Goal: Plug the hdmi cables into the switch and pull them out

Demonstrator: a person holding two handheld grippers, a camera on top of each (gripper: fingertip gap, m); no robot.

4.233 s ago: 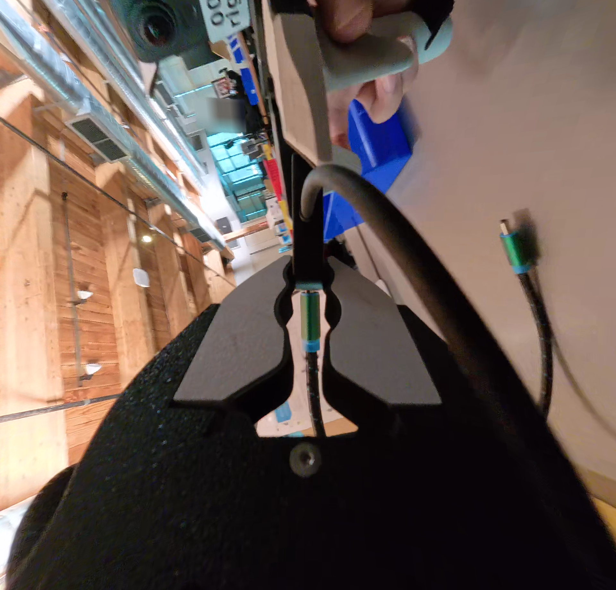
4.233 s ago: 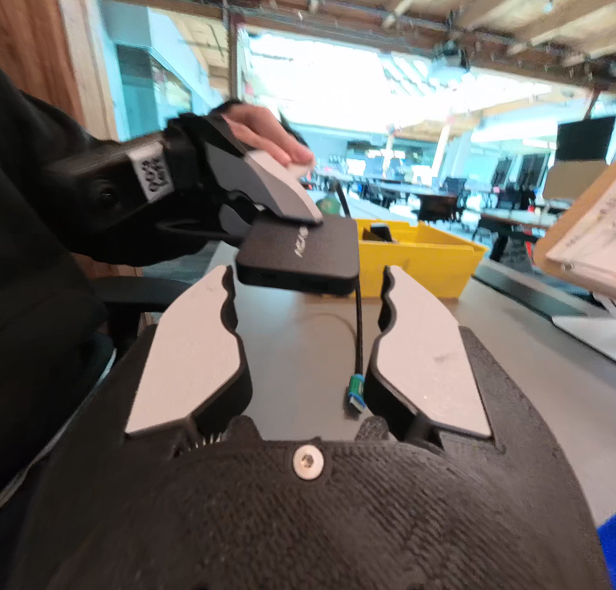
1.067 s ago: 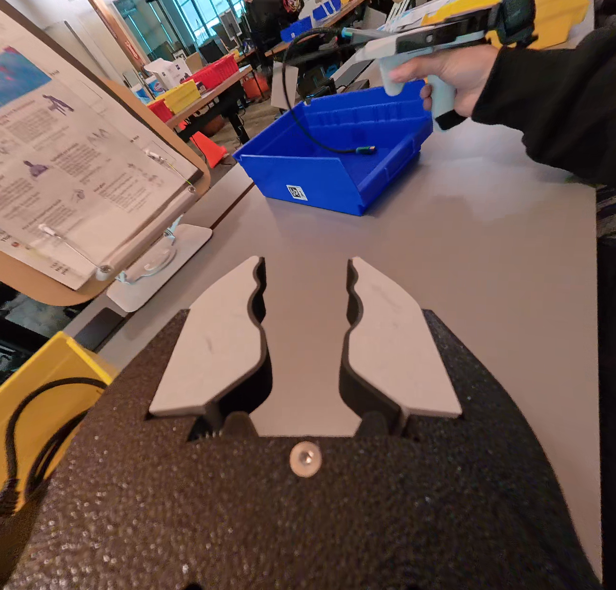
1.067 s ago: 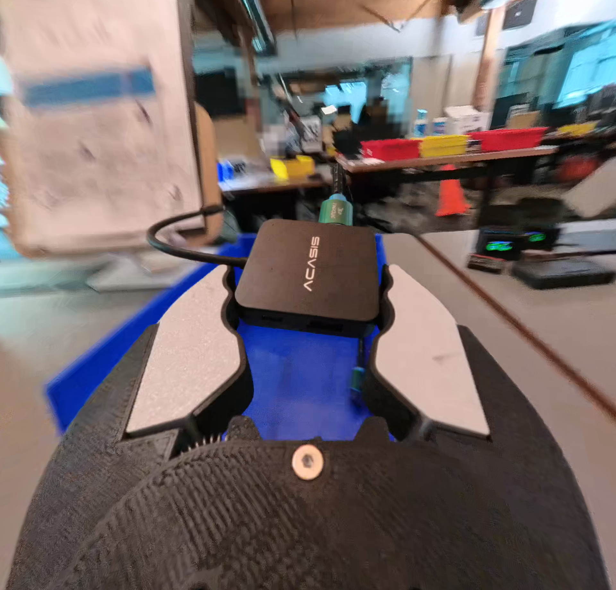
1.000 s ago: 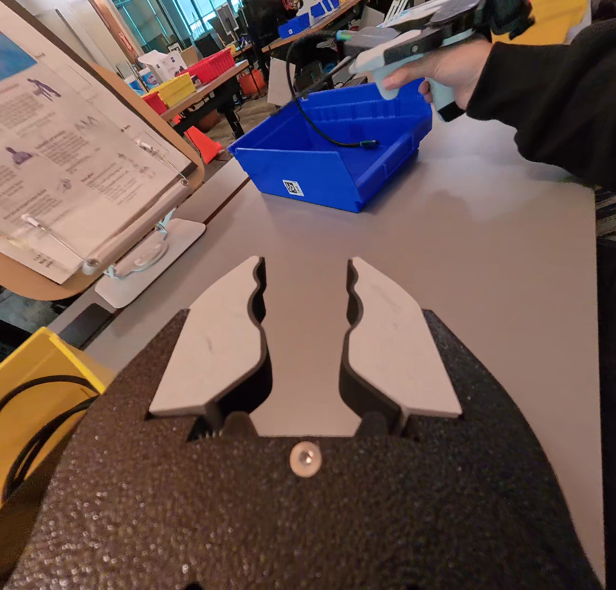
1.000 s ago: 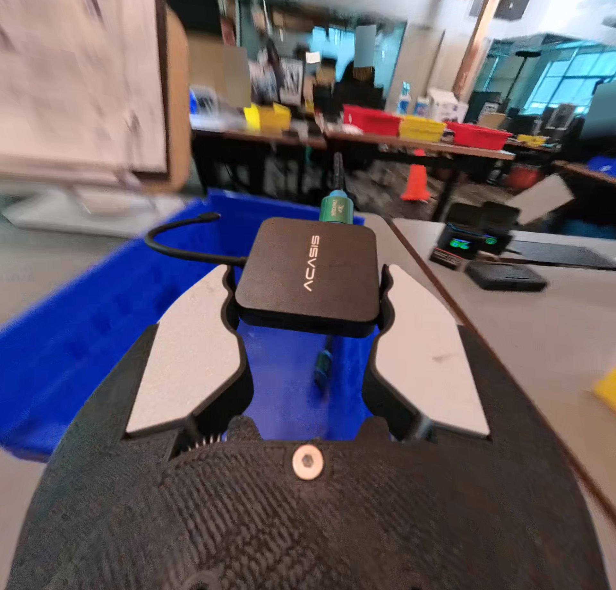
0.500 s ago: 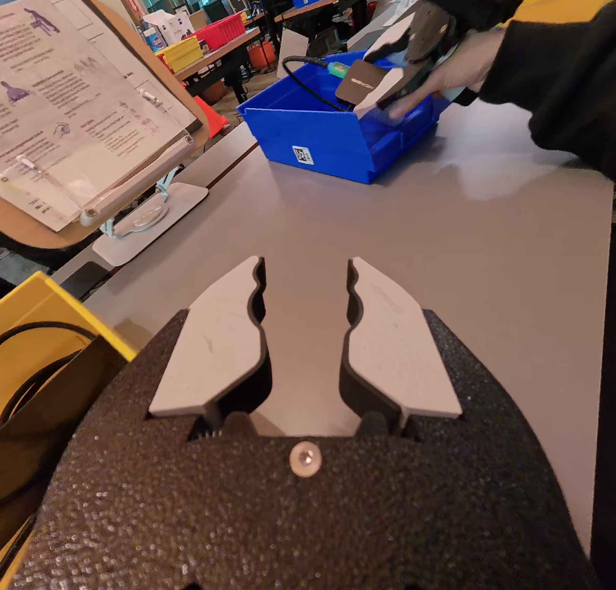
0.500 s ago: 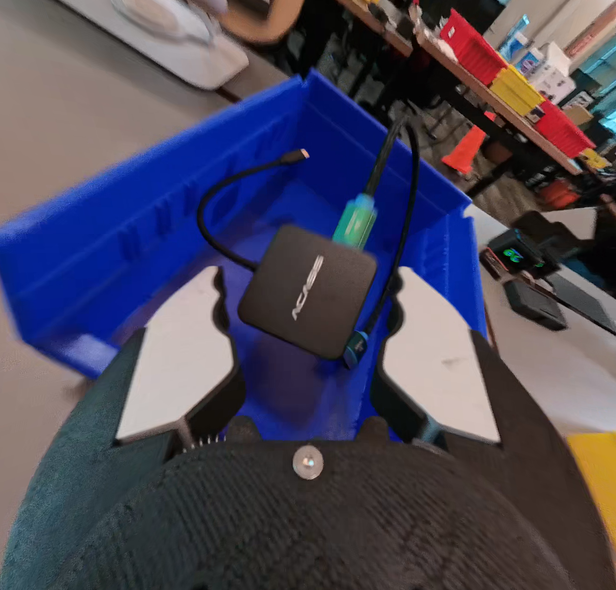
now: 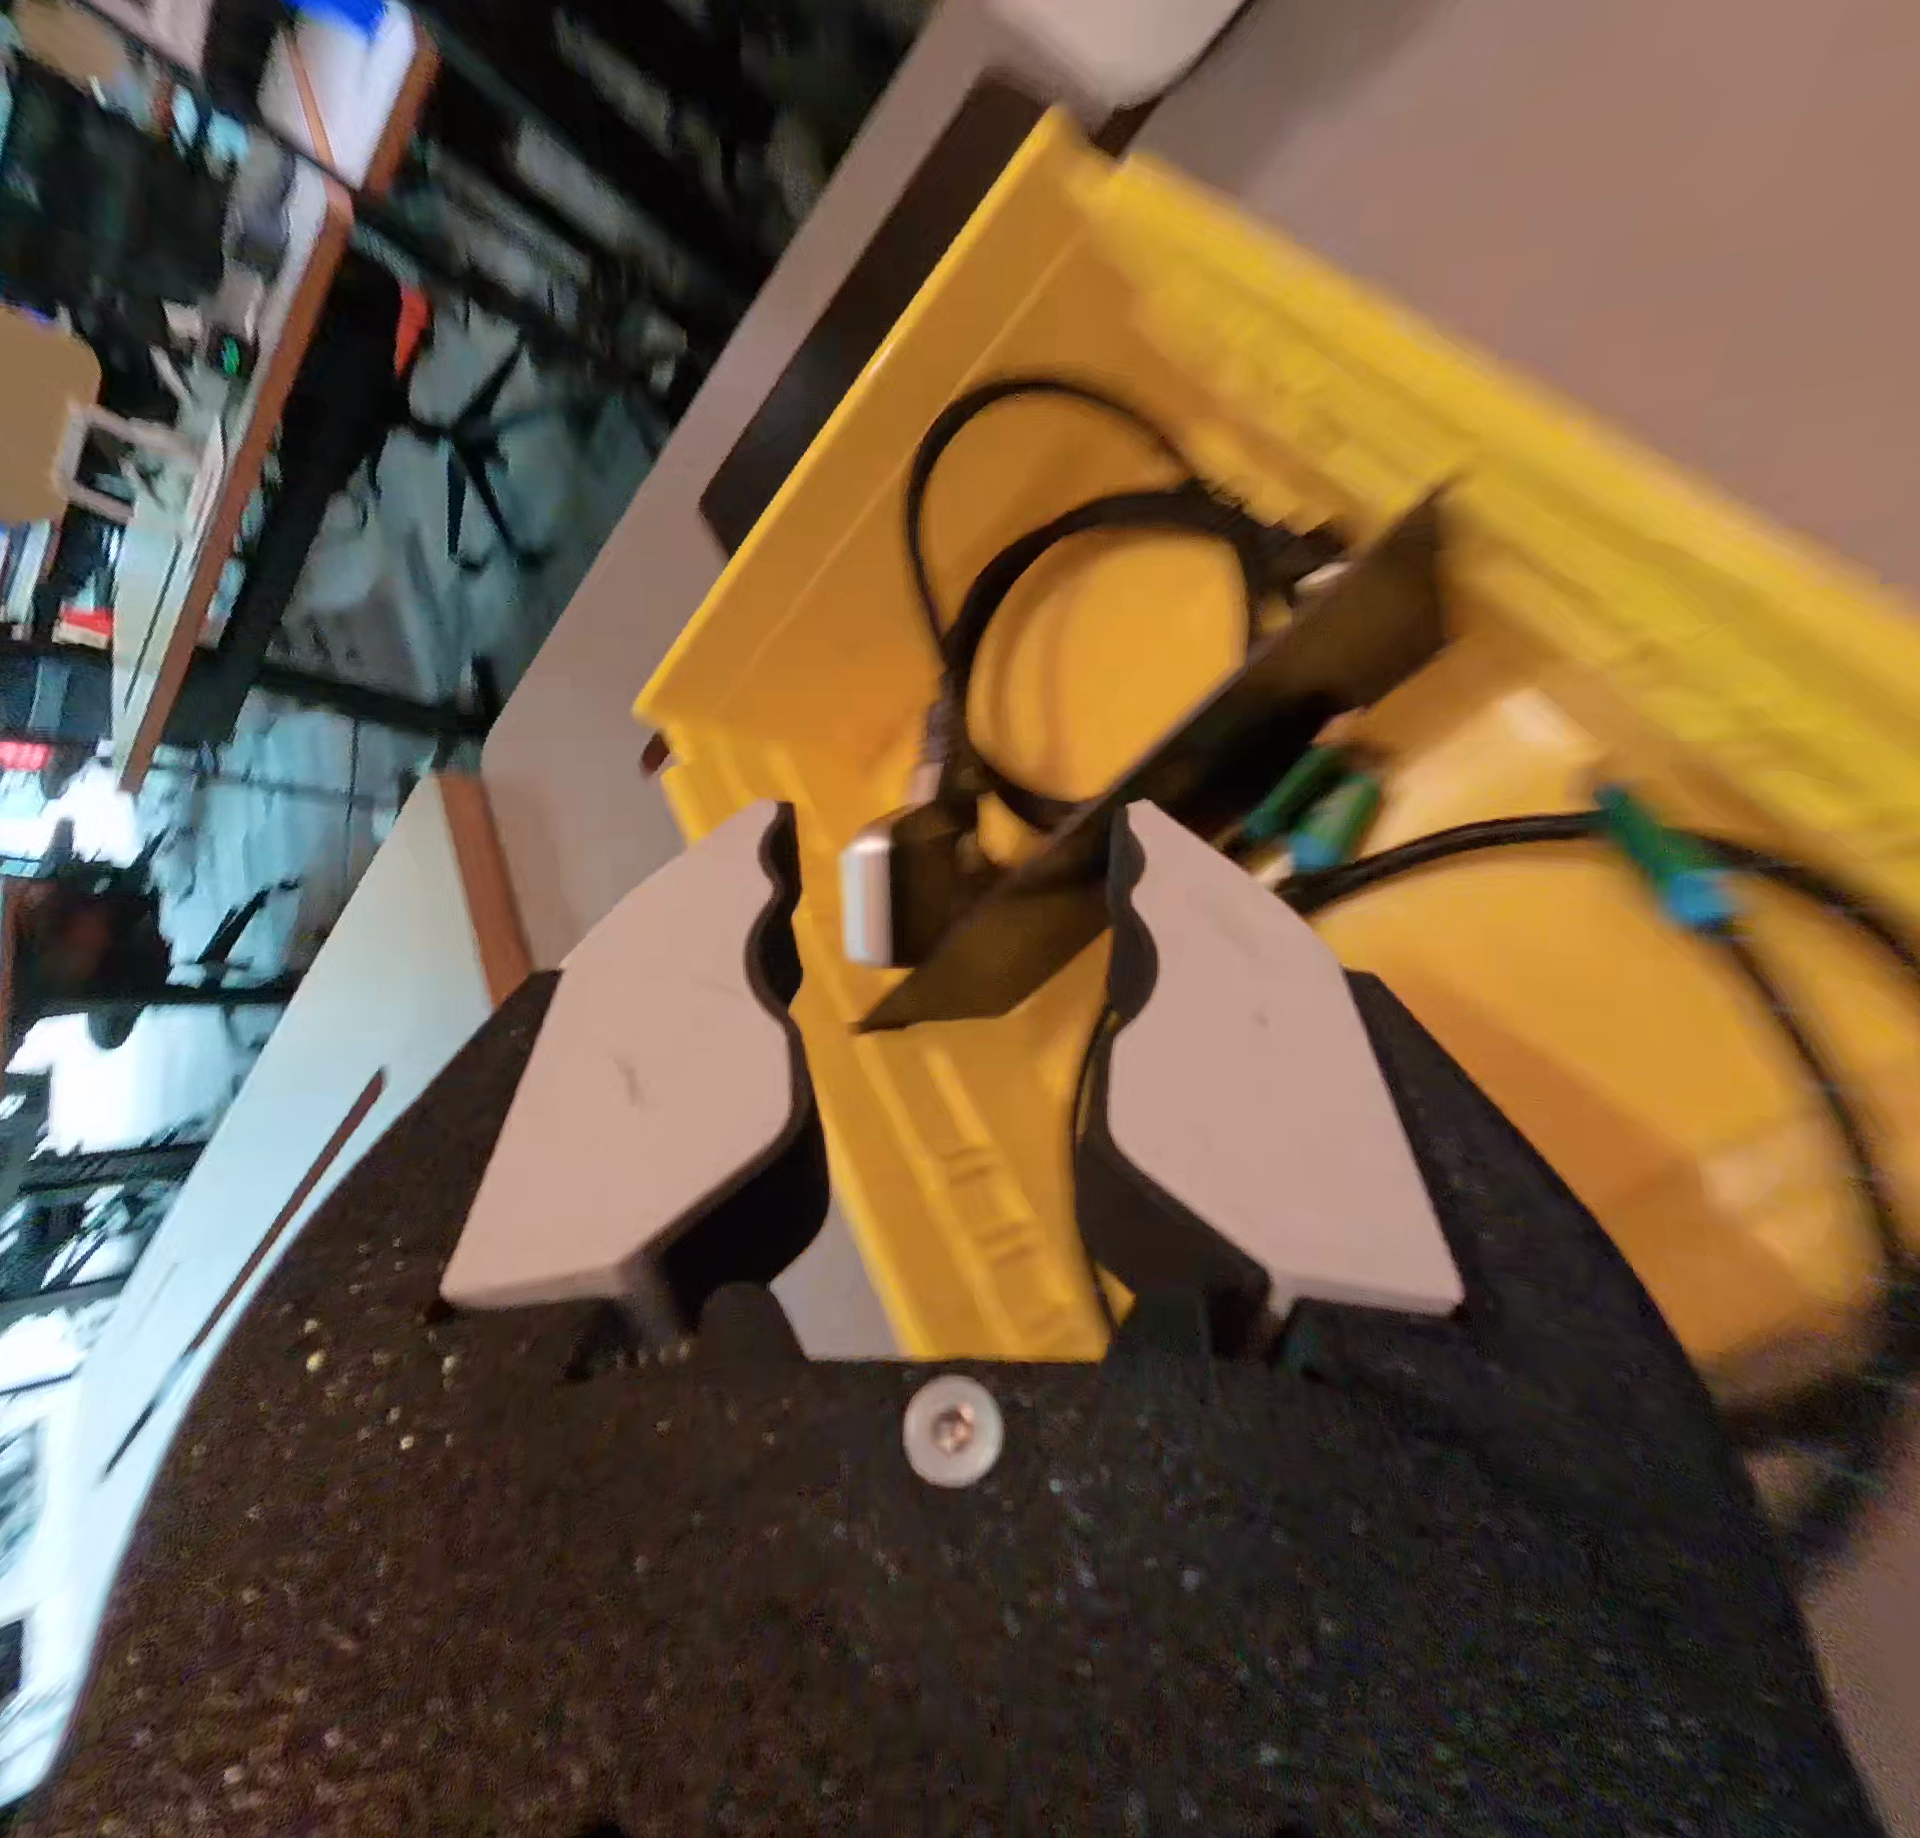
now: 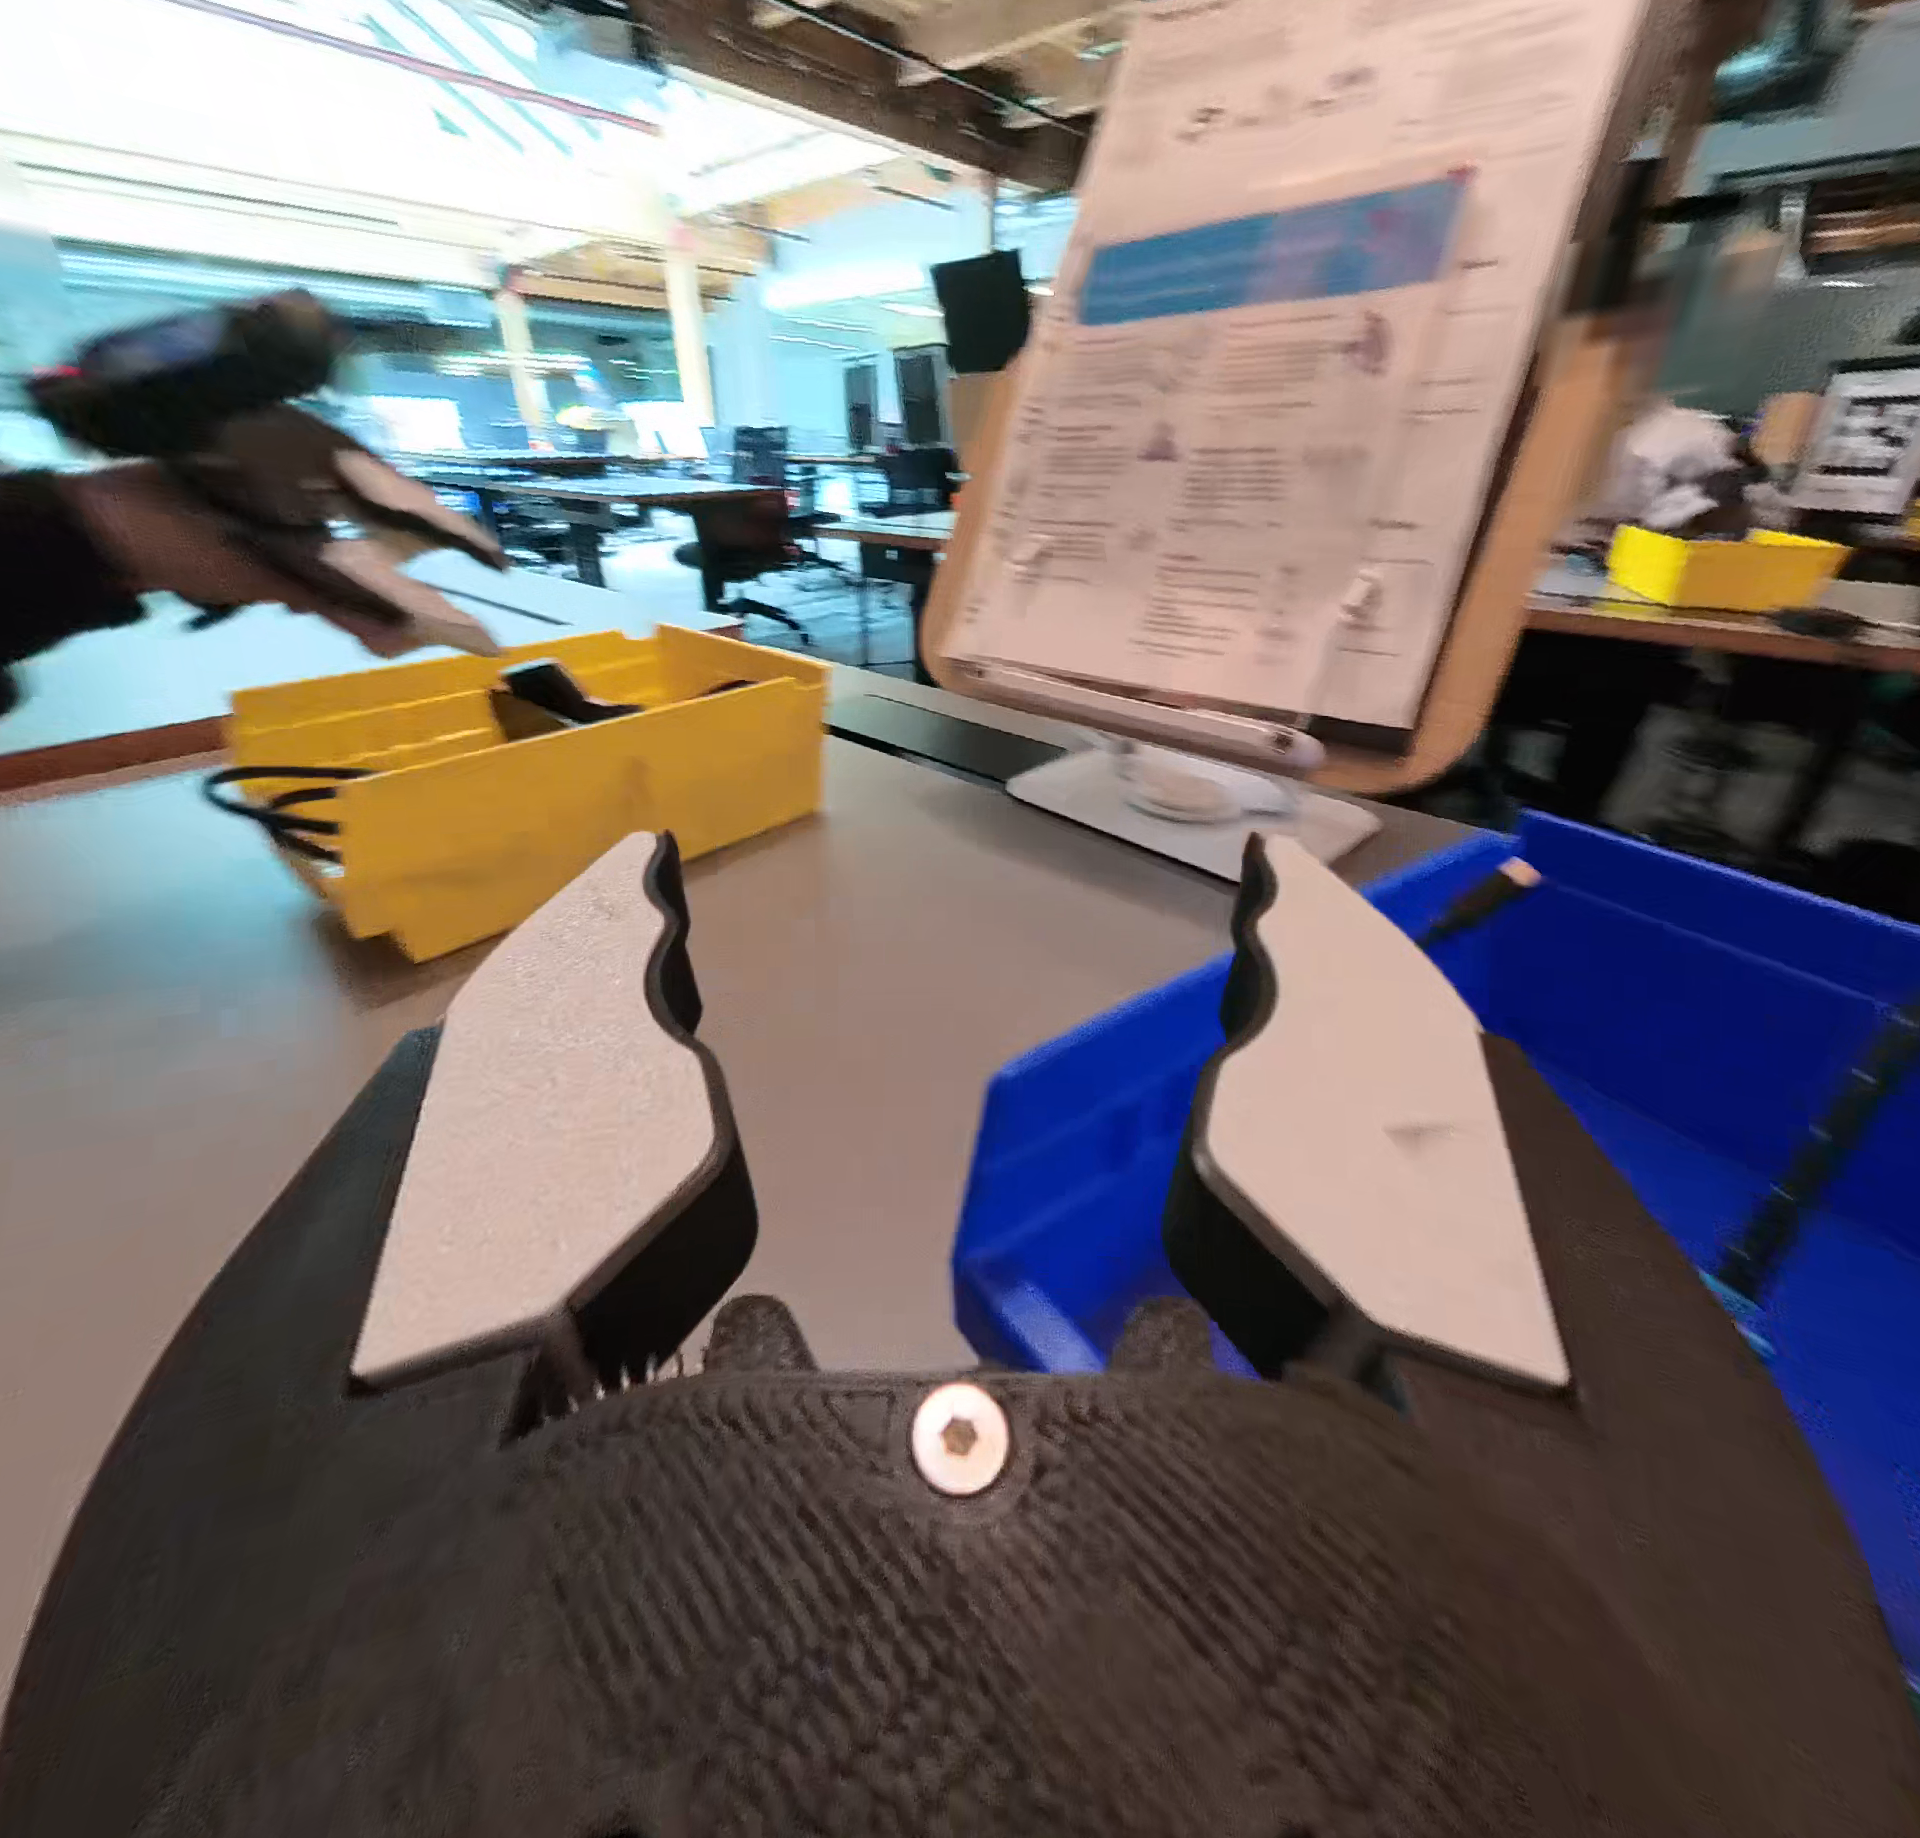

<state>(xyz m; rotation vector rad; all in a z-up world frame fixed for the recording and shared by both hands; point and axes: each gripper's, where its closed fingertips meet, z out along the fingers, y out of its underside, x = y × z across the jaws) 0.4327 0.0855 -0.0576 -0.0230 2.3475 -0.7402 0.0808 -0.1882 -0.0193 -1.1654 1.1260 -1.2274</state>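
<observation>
My left gripper (image 9: 945, 832) is open and hovers over a yellow bin (image 9: 1558, 562). In the bin a black switch (image 9: 1247, 708) leans on edge, with a short black lead ending in a silver plug (image 9: 868, 895). Black HDMI cables with green plugs (image 9: 1320, 812) lie beside it. The switch's lower corner lies in line with my fingertips, not gripped. My right gripper (image 10: 956, 863) is open and empty, above the table beside a blue bin (image 10: 1662, 1009). A cable end (image 10: 1496, 884) shows in that bin. The left gripper (image 10: 364, 562) also shows there, over the yellow bin (image 10: 582, 812).
A document stand (image 10: 1247, 438) with printed sheets stands at the table's back edge, between the two bins. Grey table top (image 10: 883, 905) lies between the bins. Black cables (image 10: 270, 801) hang over the yellow bin's near end. Other tables and bins stand farther back.
My right gripper let the switch with its cable go into the blue bin, opened wide and swung left. My left gripper swung from the bare table over to the yellow bin.
</observation>
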